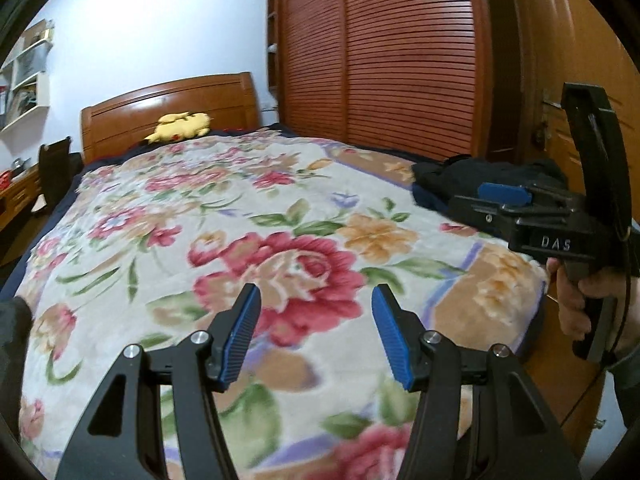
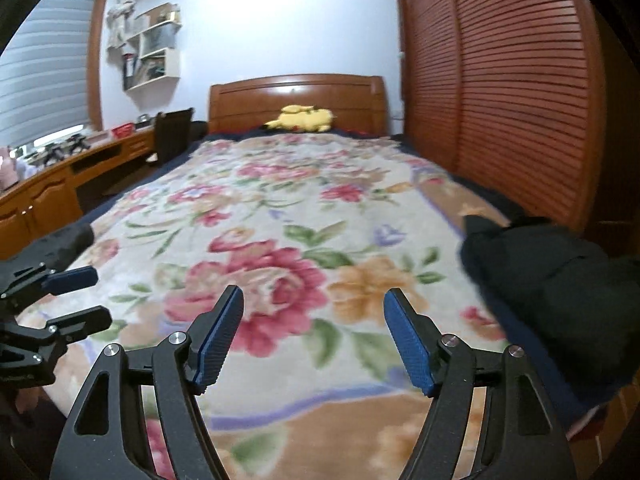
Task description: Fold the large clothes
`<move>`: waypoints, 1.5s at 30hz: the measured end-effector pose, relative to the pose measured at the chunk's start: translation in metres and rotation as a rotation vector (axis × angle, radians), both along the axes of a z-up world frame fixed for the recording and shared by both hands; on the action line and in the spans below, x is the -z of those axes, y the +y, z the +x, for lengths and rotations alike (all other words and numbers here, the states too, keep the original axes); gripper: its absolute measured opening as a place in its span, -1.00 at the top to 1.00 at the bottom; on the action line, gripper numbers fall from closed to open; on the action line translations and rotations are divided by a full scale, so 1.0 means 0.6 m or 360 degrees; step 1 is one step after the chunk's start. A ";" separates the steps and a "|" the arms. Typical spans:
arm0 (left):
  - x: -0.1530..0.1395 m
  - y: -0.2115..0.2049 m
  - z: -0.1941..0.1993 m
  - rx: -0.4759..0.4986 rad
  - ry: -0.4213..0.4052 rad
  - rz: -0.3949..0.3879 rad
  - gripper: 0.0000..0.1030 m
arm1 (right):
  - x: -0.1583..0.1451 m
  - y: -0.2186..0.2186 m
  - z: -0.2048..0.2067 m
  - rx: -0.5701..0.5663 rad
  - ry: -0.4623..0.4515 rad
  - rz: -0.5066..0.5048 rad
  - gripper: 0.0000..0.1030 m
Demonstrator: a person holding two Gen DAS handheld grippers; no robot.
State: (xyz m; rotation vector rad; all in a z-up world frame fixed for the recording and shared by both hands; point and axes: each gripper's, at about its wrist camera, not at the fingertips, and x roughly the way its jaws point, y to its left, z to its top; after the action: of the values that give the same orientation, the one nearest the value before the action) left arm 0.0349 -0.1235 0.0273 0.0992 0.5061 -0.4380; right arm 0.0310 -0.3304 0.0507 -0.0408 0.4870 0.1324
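Both my left gripper [image 1: 316, 336] and right gripper [image 2: 314, 340] hover with fingers apart, empty; I should grab the dark garment [image 2: 552, 280] by separate edges and spread it over the floral blanket [image 1: 280, 220]

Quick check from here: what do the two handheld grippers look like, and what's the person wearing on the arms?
Both the left gripper and right gripper are black frames with ribbed blue pads and silver bolts. The right one's body reads "DAS". Dark sleeve.

Black tongs [image 1: 316, 312], ribbed blue pads [image 1: 240, 344].
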 end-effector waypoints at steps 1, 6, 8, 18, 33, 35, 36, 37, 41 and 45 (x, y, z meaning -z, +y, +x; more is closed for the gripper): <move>0.005 0.011 0.001 -0.0023 -0.0009 -0.0006 -0.10 | 0.006 0.014 0.005 -0.0012 -0.0002 0.0003 -0.44; 0.027 0.064 0.019 -0.0135 0.0007 -0.0046 -0.10 | 0.035 0.069 0.026 -0.0067 0.0014 0.0025 -0.44; 0.037 0.086 0.028 -0.0205 -0.0001 -0.0053 -0.10 | 0.047 0.088 0.038 -0.0088 0.0023 0.0030 -0.44; 0.079 0.174 0.080 -0.0466 -0.0028 -0.0026 -0.11 | 0.090 0.166 0.107 -0.0164 0.0035 0.0047 -0.44; 0.089 0.255 0.107 -0.0676 -0.0085 -0.0062 -0.11 | 0.117 0.249 0.163 -0.0236 -0.0098 0.0015 -0.44; 0.084 0.263 0.103 -0.0682 -0.0102 -0.0079 -0.11 | 0.113 0.256 0.158 -0.0245 -0.0138 0.0005 -0.44; 0.083 0.265 0.101 -0.0685 -0.0109 -0.0082 -0.11 | 0.110 0.260 0.156 -0.0253 -0.0153 0.0003 -0.44; 0.081 0.268 0.098 -0.0690 -0.0122 -0.0084 -0.11 | 0.107 0.264 0.152 -0.0262 -0.0172 0.0004 -0.44; 0.078 0.273 0.090 -0.0693 -0.0137 -0.0088 -0.11 | 0.103 0.275 0.139 -0.0290 -0.0212 0.0010 -0.44; 0.081 0.277 0.086 -0.0691 -0.0128 -0.0092 -0.11 | 0.102 0.278 0.129 -0.0298 -0.0226 0.0017 -0.44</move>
State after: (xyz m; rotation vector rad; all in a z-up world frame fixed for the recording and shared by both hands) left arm 0.0863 0.0428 -0.0213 -0.0496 0.4206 -0.0232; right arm 0.1083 -0.1635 -0.0107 -0.0849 0.3399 0.3133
